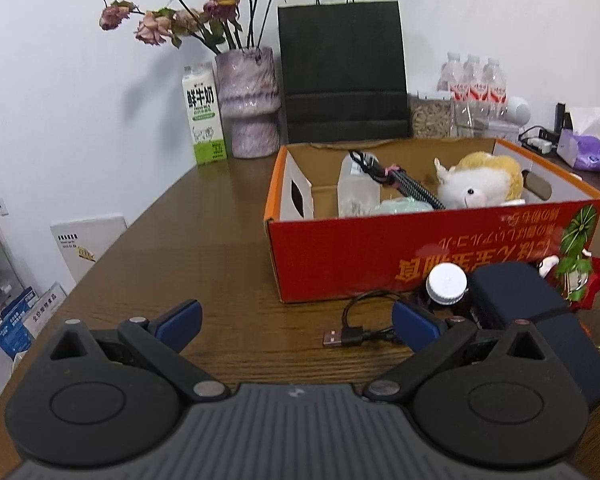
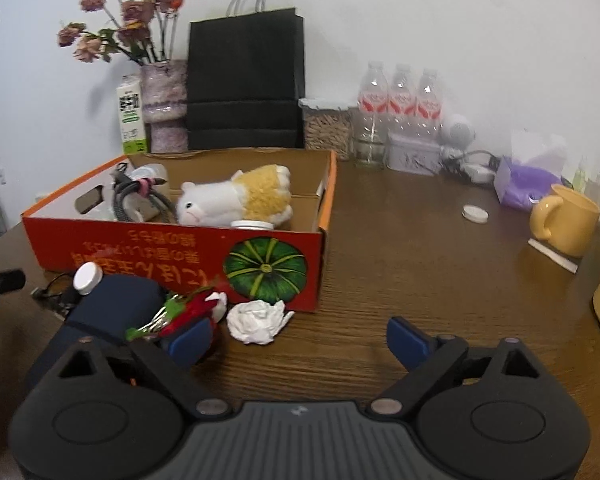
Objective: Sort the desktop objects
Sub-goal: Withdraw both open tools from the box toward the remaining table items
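Sorting part done: red box (image 2: 172,256) already holds plush toy (image 2: 240,198), coiled cable (image 1: 404,182) and other items. Left out, near its front wall: USB cable (image 1: 352,332), white-capped bottle (image 1: 446,284), navy case (image 2: 116,308), red ornament (image 2: 188,310), crumpled paper (image 2: 258,322). Left gripper (image 1: 296,320) and right gripper (image 2: 300,340): jaws wide, empty. Paper and yellow mug (image 2: 564,222) appear only in right view.

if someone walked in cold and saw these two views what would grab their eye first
Most likely the red cardboard box in the middle of the brown table, with a white and yellow plush toy lying inside and a green pumpkin printed on its front. Next, the wilted pink roses in a vase by the back wall, beside a tall black paper bag.
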`<state>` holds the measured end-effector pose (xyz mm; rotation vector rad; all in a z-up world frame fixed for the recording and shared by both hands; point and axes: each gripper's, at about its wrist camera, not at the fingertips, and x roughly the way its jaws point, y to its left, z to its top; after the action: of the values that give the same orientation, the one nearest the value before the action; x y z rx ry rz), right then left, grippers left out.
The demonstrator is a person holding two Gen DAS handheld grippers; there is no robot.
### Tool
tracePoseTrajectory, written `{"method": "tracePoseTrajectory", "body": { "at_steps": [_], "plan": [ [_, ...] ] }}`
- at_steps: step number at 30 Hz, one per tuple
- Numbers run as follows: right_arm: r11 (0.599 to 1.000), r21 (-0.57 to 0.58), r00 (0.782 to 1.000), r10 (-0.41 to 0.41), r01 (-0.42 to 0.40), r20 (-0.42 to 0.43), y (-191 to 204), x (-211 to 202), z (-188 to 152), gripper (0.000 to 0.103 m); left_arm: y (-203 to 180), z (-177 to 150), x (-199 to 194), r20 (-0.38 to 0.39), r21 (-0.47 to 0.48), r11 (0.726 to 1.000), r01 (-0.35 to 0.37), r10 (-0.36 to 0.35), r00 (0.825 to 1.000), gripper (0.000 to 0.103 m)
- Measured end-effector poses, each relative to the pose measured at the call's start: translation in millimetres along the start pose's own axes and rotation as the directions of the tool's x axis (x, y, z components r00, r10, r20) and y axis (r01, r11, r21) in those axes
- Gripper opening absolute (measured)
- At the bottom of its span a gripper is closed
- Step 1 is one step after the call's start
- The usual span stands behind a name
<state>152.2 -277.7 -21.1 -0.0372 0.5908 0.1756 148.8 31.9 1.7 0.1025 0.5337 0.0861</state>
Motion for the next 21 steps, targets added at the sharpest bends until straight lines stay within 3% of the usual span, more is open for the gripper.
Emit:
{"method": "tracePoseTrajectory", "body": {
  "at_steps": [3,8,14,16,18,21],
  "plan": [
    [1.0,-0.001,1.0,0.009,-0.009,-0.013,-0.5,8.0,3.2,0.081,-3.9,0.1,4.4,-0.009,0.011,1.0,0.011,-0.011,1.0,0.103],
    [0.999,-0.009,0.999,0.032,-0.032,-0.03,2.8,18.2,8.3,0.075,-9.1,4.3,15.2,-0.027,0.015,1.0,0.019,-0.019,0.999,0.101],
    [0.998,0.003,0.997,0.066,-0.066,-0.04,3.0,26.2,13.1,0.071,-12.2,7.2,27.5,-0.063,0.01,0.999,0.043,-0.042,0.997,0.085],
    [0.998,0.0,0.997,0.069,-0.069,-0.047,3.4,29.4,13.6,0.066,-13.8,6.2,31.2,-0.079,0.01,0.998,0.054,-0.053,0.995,0.077],
    [0.997,0.005,0.995,0.079,-0.078,-0.058,3.4,32.6,12.9,0.055,-14.1,5.8,33.8,-0.092,0.003,0.998,0.068,-0.067,0.994,0.072],
    [0.996,0.002,0.993,0.089,-0.09,-0.077,5.2,37.4,10.4,0.049,-14.5,5.8,35.6,-0.099,-0.007,0.997,0.079,-0.079,0.992,0.068]
  ]
}}
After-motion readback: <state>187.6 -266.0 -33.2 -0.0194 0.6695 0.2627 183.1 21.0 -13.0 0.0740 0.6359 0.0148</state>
